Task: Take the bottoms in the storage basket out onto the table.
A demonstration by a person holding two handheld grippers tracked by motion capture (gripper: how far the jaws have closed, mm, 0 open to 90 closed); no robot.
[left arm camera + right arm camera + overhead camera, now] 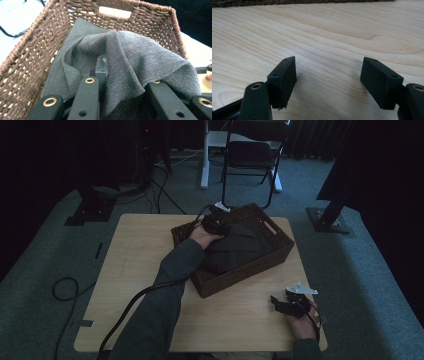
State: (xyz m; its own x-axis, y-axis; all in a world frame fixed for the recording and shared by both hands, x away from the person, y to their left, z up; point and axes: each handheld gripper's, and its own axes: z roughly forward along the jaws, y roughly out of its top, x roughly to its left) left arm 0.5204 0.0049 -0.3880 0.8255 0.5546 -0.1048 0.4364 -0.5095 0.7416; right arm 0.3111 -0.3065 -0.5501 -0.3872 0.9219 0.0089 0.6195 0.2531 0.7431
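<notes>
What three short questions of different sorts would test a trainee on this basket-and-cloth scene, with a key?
1. True or false: the left gripper is shut on the grey cloth.
2. Where does the cloth lie? A on the floor, B in the wicker basket, C on a chair.
3. Fill in: the right gripper has its jaws ____ over the bare table.

Key: 1 true; 2 B; 3 open.
</notes>
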